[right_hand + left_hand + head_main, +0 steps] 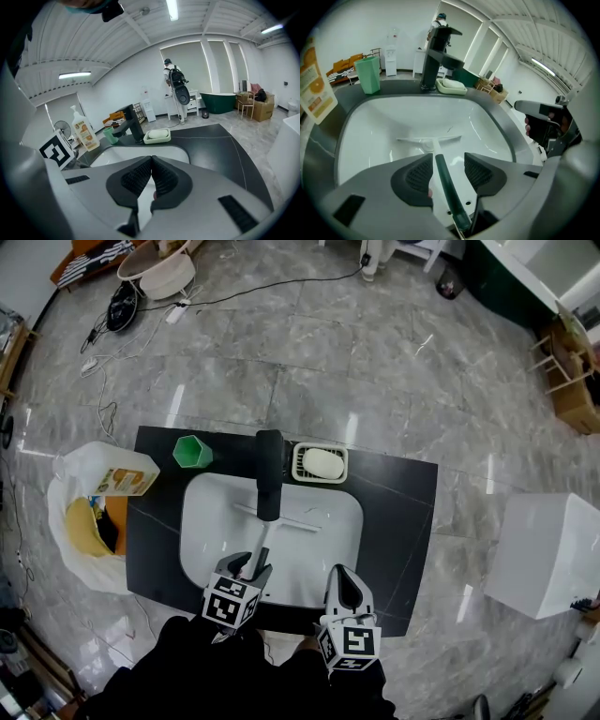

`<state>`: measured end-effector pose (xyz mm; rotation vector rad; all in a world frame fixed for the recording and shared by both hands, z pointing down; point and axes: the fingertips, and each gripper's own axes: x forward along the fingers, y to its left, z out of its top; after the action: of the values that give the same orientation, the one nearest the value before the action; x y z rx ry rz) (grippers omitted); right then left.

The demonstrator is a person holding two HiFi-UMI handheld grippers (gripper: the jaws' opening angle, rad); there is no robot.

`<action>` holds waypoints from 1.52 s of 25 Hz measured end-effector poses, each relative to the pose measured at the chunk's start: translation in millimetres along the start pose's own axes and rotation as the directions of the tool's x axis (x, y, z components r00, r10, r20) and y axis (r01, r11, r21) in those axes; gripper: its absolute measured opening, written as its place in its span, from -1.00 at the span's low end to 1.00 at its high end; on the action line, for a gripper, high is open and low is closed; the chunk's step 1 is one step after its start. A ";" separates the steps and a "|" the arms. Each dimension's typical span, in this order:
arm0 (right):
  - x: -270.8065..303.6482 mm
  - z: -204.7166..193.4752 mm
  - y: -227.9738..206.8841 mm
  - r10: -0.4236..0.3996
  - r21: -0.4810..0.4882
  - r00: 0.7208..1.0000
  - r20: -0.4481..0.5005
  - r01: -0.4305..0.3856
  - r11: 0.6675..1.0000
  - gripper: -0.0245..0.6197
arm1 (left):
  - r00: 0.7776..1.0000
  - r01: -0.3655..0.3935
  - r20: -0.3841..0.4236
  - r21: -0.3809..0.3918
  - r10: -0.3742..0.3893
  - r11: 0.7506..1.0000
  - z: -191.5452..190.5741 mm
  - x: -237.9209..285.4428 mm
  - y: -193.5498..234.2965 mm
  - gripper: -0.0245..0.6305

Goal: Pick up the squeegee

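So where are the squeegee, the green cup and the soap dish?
Squeegee [443, 178]: left gripper view, middle of its dark handle.
Green cup [191, 452]: head view, its open mouth.
Soap dish [157, 139]: right gripper view, its front wall.

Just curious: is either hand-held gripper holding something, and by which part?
Nothing yet. The left hand-held gripper stands open astride the squeegee handle, not clamping it; the right hand-held gripper is shut, empty.

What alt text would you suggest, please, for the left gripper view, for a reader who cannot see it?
The left gripper, jaws open, straddles the dark green handle of a squeegee lying in a white sink, not clamping it. Behind the basin stand a black faucet, a green cup and a soap dish.
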<state>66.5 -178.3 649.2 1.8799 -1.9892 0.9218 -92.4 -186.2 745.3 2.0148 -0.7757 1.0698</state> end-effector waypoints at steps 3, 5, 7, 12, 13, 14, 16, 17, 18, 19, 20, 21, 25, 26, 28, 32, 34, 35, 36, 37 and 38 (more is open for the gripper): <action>3.4 -2.4 -4.8 -0.010 0.006 1.000 -0.007 0.010 1.000 -0.88 | 0.998 -0.013 -0.054 0.026 0.014 1.000 -11.0 17.3 5.4 -0.28; 5.6 -3.6 -7.9 -0.015 0.010 1.000 -0.011 0.015 1.000 -0.88 | 0.996 -0.024 -0.079 0.042 0.028 0.999 -16.4 27.2 9.3 -0.27; 7.5 -4.9 -11.5 -0.022 0.017 1.000 -0.014 0.022 1.000 -0.88 | 0.994 -0.022 -0.103 0.031 0.025 0.999 -20.3 35.6 10.8 -0.26; 9.0 -7.0 -20.0 -0.035 0.032 0.999 -0.019 0.036 0.999 -0.88 | 0.987 -0.017 -0.157 -0.012 0.015 1.000 -29.5 51.2 11.0 -0.27; 9.3 -7.5 -21.5 -0.037 0.034 0.999 -0.020 0.038 0.999 -0.88 | 0.986 -0.018 -0.167 -0.014 0.015 1.000 -31.4 53.5 11.2 -0.27; 9.7 -8.0 -23.0 -0.038 0.035 0.999 -0.021 0.039 0.999 -0.88 | 0.984 -0.019 -0.177 -0.016 0.016 1.000 -33.4 55.6 11.5 -0.28; 10.5 -8.8 -25.9 -0.041 0.038 0.999 -0.023 0.041 0.998 -0.88 | 0.981 -0.027 -0.192 -0.023 0.022 0.999 -36.0 59.4 13.1 -0.34; 10.7 -9.2 -27.4 -0.041 0.039 0.999 -0.023 0.042 0.998 -0.88 | 0.980 -0.033 -0.196 -0.027 0.027 0.999 -36.9 60.8 13.8 -0.37; 10.8 -9.6 -29.0 -0.043 0.042 0.999 -0.024 0.043 0.998 -0.88 | 0.979 -0.037 -0.201 -0.031 0.030 0.999 -37.9 61.8 14.1 -0.41; 10.8 -10.1 -30.5 -0.044 0.043 0.999 -0.026 0.045 0.998 -0.88 | 0.978 -0.041 -0.206 -0.036 0.033 0.998 -38.6 62.6 14.0 -0.47; 10.7 -10.5 -32.1 -0.045 0.045 0.999 -0.027 0.046 0.998 -0.88 | 0.978 -0.046 -0.207 -0.039 0.037 0.998 -38.7 63.2 14.1 -0.50; 10.6 -11.0 -33.5 -0.045 0.046 0.999 -0.028 0.047 0.998 -0.88 | 0.978 -0.051 -0.204 -0.043 0.041 0.998 -38.1 63.8 14.6 -0.51; 10.7 -12.1 -38.0 -0.046 0.051 0.998 -0.031 0.048 0.998 -0.88 | 0.981 -0.067 -0.188 -0.079 0.052 0.995 -35.6 65.2 18.2 -0.55; 10.5 -12.0 -38.7 -0.047 0.052 0.998 -0.031 0.048 0.997 -0.88 | 0.981 -0.073 -0.186 -0.087 0.056 0.994 -35.2 65.3 19.4 -0.56; 9.7 -11.3 -39.8 -0.047 0.056 0.998 -0.030 0.049 0.997 -0.88 | 0.981 -0.085 -0.182 -0.099 0.066 0.991 -34.0 65.0 21.2 -0.58; 8.6 -10.6 -41.0 -0.044 0.058 0.999 -0.029 0.046 0.997 -0.88 | 0.983 -0.095 -0.169 -0.127 0.073 0.987 -31.9 63.8 22.8 -0.59; 8.7 -11.0 -40.8 -0.042 0.055 0.999 -0.028 0.044 0.997 -0.88 | 0.985 -0.094 -0.159 -0.137 0.071 0.986 -30.9 63.9 23.2 -0.60; 8.7 -10.8 -40.4 -0.041 0.054 0.999 -0.027 0.042 0.998 -0.88 | 0.986 -0.091 -0.155 -0.141 0.069 0.986 -30.4 63.8 23.0 -0.60; 8.4 -10.3 -39.8 -0.039 0.053 0.999 -0.026 0.040 0.998 -0.88 | 0.986 -0.088 -0.151 -0.144 0.066 0.986 -30.0 63.3 22.6 -0.60; 7.9 -9.4 -39.1 -0.036 0.052 0.999 -0.024 0.038 0.998 -0.88 | 0.987 -0.086 -0.147 -0.146 0.064 0.986 -29.4 62.4 21.7 -0.60; 7.1 -8.2 -38.3 -0.034 0.050 0.999 -0.022 0.035 0.998 -0.88 | 0.988 -0.083 -0.142 -0.147 0.062 0.986 -28.6 61.0 20.5 -0.60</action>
<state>100.5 -177.8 670.0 1.9168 -1.9324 0.9868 -91.4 -185.2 815.7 1.7766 -0.8381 1.1422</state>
